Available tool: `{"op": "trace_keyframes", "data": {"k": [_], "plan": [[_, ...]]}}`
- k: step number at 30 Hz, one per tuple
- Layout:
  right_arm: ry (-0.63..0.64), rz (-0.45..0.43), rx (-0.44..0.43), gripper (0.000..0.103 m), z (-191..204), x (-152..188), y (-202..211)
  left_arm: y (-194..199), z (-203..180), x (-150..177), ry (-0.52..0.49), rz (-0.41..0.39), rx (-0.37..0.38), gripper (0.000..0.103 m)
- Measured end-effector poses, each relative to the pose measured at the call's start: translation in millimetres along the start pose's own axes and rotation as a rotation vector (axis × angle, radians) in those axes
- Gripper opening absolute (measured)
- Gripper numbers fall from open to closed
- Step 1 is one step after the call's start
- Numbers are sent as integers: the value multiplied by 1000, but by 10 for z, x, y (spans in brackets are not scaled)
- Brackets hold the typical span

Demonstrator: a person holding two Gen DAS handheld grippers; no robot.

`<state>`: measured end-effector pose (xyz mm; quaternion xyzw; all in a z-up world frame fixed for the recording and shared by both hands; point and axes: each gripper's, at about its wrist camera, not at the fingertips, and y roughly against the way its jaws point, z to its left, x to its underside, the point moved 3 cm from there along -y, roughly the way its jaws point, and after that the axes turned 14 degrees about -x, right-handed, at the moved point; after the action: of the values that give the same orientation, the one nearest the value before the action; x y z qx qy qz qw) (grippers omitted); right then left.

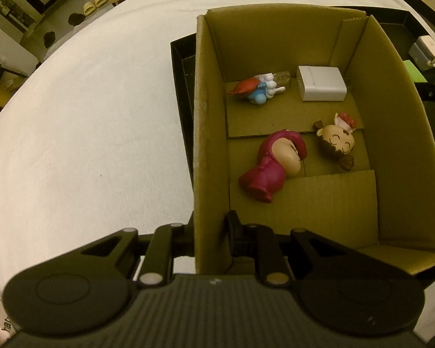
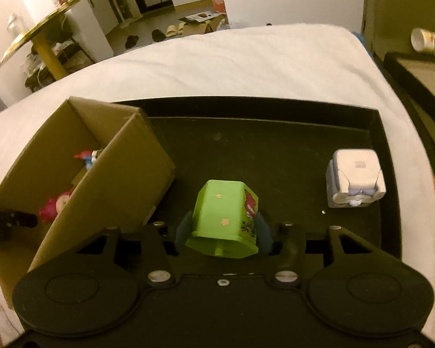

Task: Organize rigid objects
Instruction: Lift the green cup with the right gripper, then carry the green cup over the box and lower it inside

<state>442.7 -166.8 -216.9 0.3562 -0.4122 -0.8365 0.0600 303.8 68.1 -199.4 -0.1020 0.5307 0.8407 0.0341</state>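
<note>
Both pictures were dim and carried a warm yellow cast. The white sheet (image 1: 87,133) was the brightest surface, without harsh glare, and it bowed strongly under the fisheye lens. Beside it the black tray (image 2: 264,156) swallowed nearly all detail. Inside the cardboard box (image 1: 208,145) the shadows were soft. Beyond the sheet the room was blurred, and the corners fell to black.

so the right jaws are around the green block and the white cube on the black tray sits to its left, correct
Not quite. In the right wrist view the white cube sits to the right of the green block on the black tray. The right gripper does have the block between its jaws.
</note>
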Motion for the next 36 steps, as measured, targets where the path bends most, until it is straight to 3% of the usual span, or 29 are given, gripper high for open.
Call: {"op": "trace_keyframes", "data": {"k": [8, 21, 26, 36], "plan": [[-106, -2, -30, 51, -136, 37, -45, -8, 0, 16, -2, -4, 2, 17], [100, -103, -13, 50, 269, -263, 253, 23, 17, 21, -4, -19, 5, 16], [217, -122, -14, 50, 487, -463, 295, 96, -21, 28, -13, -44, 43, 13], [279, -128, -50, 51, 746, -592, 261, 126, -44, 80, -26, -58, 78, 12]]}}
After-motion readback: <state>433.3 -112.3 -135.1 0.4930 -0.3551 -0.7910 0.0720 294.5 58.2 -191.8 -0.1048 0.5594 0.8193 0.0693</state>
